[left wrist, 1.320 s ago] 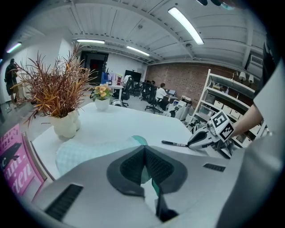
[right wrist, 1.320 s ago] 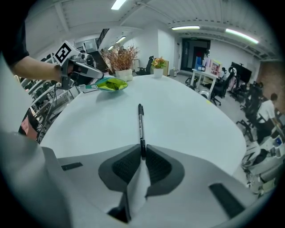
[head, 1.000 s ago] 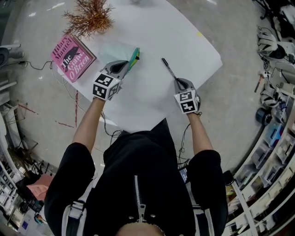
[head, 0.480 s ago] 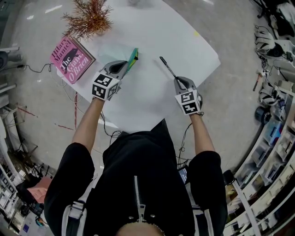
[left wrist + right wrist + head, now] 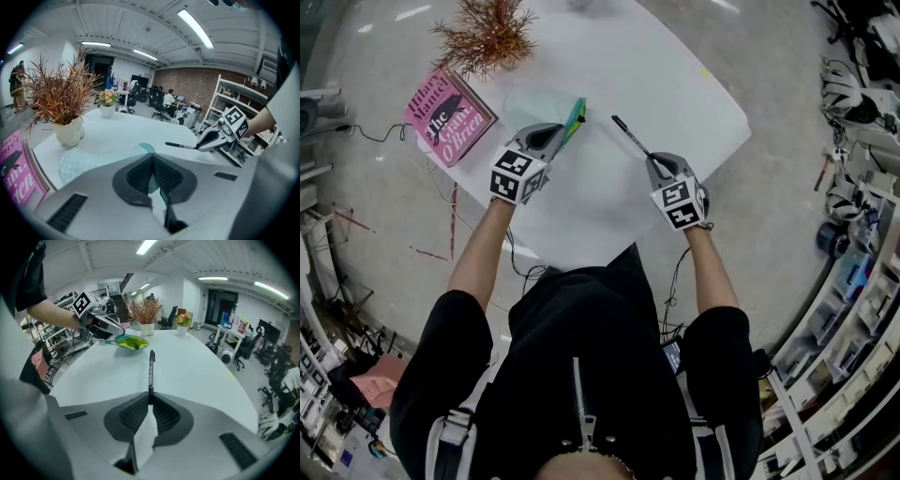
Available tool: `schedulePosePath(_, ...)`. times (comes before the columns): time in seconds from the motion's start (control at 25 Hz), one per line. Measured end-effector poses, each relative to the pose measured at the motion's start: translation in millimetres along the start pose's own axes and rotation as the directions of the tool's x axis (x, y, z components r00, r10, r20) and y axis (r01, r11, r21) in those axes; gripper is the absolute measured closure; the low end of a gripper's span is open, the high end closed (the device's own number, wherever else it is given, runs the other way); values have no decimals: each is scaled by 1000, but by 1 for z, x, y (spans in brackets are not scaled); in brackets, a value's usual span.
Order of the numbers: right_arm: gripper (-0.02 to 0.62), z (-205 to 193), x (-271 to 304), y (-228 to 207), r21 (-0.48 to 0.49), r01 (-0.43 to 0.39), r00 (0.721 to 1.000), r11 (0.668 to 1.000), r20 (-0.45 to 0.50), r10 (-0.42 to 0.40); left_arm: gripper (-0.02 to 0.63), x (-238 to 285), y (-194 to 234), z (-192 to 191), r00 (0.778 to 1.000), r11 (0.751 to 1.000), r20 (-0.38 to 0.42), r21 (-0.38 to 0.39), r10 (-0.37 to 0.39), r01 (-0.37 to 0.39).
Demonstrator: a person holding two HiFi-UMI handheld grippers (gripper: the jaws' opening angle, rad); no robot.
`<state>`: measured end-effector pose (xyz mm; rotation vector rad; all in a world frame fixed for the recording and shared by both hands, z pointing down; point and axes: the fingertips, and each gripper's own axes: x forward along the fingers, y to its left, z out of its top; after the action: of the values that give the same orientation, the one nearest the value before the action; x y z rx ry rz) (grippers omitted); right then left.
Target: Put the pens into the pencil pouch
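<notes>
Since the pen [image 5: 630,136] must slide lengthwise into the pencil pouch [image 5: 575,114], the right gripper [image 5: 653,161] pinches it by its very tail. Nearly the whole black barrel juts ahead, clear of the white desk [image 5: 675,75] and aimed toward the pouch. The left gripper [image 5: 562,131] has its jaws pressed together on the pouch's near edge (pale teal mesh with a bright green rim). It is probably steadying the pouch and lifting its mouth for the insertion. The pen's far end is near the pouch, not yet touching. Farther out lies a pink book [image 5: 447,117] lettered "Hilary Mantel" and "O'Brien". Beyond it stands a dried plant [image 5: 487,33] in a white pot.
</notes>
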<state>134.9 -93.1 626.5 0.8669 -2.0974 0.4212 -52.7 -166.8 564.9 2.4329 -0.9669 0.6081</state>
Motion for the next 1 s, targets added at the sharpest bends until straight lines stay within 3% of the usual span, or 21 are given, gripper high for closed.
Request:
schedulePosePath(0.56,555,48,25,27,-188,-126,992,974,-21,124,584,0,-1,0,1000,1000,4,-9,17,-17)
schedulePosePath(1.0,555,78,52,38,-262,-184,983,948,-28,183,584,0,-2,0,1000,1000,7,-25,18,-18)
